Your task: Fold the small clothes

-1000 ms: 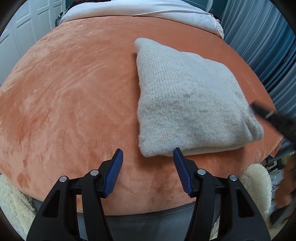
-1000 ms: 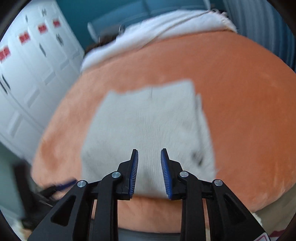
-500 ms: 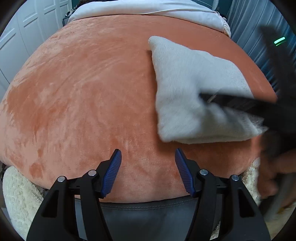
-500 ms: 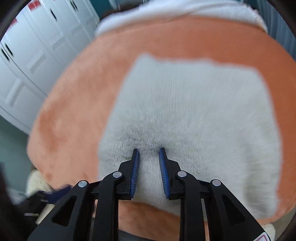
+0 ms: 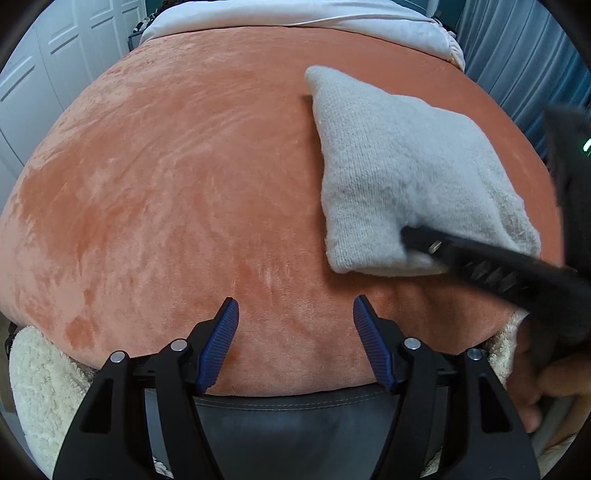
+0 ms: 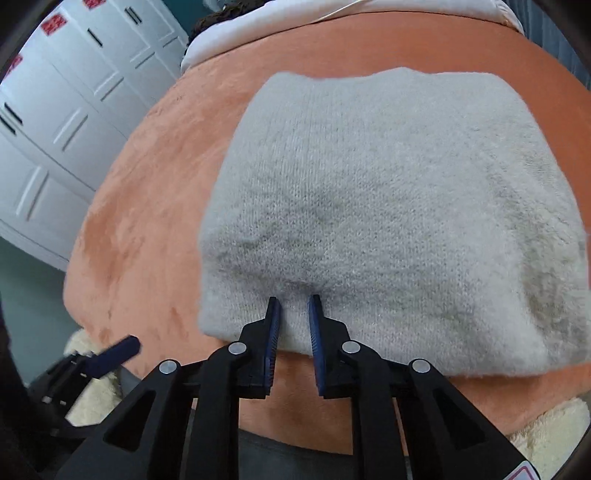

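- Left wrist view, nearest: left gripper (image 5: pixel 295 325) hovers over the near edge of the orange blanket (image 5: pixel 166 184), fingers spread wide, nothing between them. It is well left of the garment, so I read it as idle or waiting for its turn.
- Below the blanket's near edge: a grey surface (image 5: pixel 295 417) and cream fleece (image 5: pixel 40 384) poking out at both near corners.
- Right of that, the person's hand (image 5: pixel 535 384) holds the right gripper, which reaches in from the right onto the garment's near edge.
- Right wrist view: right gripper (image 6: pixel 293 314) has its fingers drawn close together with a narrow gap, tips pressed into the near edge of the grey knit garment (image 6: pixel 388 221). Knit dimples between the pads; looks like a pinch forming on a tuck of the top layer, but I can't tell if it is fully clamped.
- Garment is on the right half of the blanket, already a thick multi-layer rectangle, near edge rounded like a fold. Probably grabbing here to lift the near edge for one more fold away, or to shift the stack.
- Risk: catching only the top layer would peel the stack open.
- Far: white bedding (image 5: pixel 295 14) at the blanket's far end, white panelled doors (image 6: pixel 55 129) far left, blue curtain (image 5: pixel 524 55) far right.
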